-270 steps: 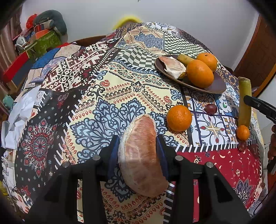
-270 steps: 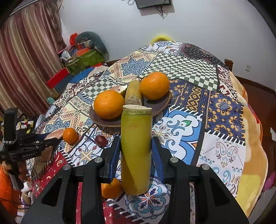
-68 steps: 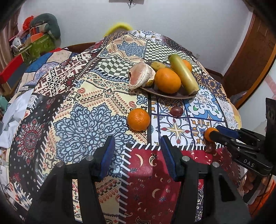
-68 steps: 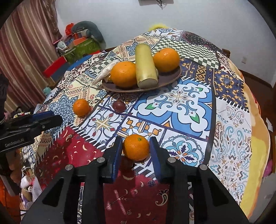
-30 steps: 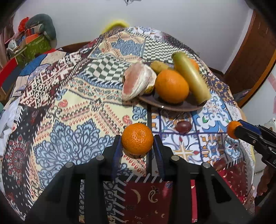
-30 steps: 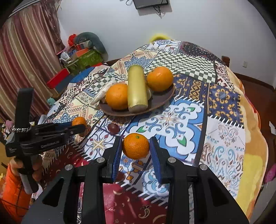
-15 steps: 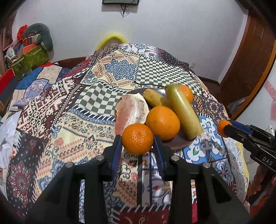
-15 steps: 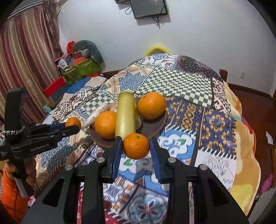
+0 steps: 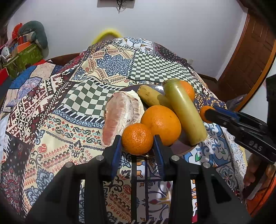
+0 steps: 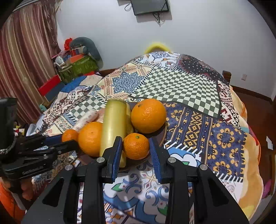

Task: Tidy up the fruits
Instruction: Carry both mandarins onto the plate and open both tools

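Note:
My left gripper (image 9: pixel 137 143) is shut on a small mandarin (image 9: pixel 137 138) and holds it at the near rim of the dark plate (image 9: pixel 179 148). On the plate lie a peeled pomelo piece (image 9: pixel 120 113), a large orange (image 9: pixel 163 123), a banana (image 9: pixel 151 96), a green-yellow sugarcane stick (image 9: pixel 183 110) and a second orange (image 9: pixel 188 90). My right gripper (image 10: pixel 135 151) is shut on another mandarin (image 10: pixel 136 145) over the plate's near rim (image 10: pixel 143 160). In the right wrist view, the left gripper (image 10: pixel 63 137) holds its mandarin (image 10: pixel 69 135) beside the plate.
A patchwork cloth (image 9: pixel 110 65) covers the round table. A wooden door (image 9: pixel 248 51) stands at the right. Boxes and bags (image 10: pixel 75 63) and a curtain (image 10: pixel 20 60) are at the left wall. A screen (image 10: pixel 150 6) hangs on the wall.
Both grippers, each holding a mandarin, have moved forward to the plate; the plate and its fruit now fill the middle of both views.

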The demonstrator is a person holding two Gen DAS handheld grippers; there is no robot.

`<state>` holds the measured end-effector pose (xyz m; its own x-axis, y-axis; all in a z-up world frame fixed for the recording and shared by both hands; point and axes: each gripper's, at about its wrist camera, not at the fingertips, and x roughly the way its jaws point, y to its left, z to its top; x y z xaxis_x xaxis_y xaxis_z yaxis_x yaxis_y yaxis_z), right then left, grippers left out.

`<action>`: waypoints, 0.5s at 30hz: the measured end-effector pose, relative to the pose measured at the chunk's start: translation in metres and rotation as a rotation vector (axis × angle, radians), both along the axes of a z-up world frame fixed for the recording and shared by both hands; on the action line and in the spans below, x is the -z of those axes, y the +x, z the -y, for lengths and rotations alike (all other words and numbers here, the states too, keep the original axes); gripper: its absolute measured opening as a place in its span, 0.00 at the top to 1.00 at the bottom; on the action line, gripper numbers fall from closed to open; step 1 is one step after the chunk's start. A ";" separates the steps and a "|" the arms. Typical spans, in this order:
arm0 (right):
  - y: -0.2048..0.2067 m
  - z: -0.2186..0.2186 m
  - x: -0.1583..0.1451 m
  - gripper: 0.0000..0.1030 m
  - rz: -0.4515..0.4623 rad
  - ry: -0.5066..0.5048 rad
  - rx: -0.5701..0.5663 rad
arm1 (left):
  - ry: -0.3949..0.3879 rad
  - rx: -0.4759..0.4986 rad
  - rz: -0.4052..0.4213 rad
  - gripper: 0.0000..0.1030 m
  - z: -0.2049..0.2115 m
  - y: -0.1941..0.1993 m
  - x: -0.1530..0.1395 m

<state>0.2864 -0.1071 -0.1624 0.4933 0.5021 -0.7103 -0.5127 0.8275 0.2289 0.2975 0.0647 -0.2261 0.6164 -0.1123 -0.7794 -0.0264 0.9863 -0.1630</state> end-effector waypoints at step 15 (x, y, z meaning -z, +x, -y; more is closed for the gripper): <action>0.016 -0.002 0.016 0.69 -0.056 -0.008 0.004 | 0.018 0.008 0.009 0.62 0.003 0.000 0.001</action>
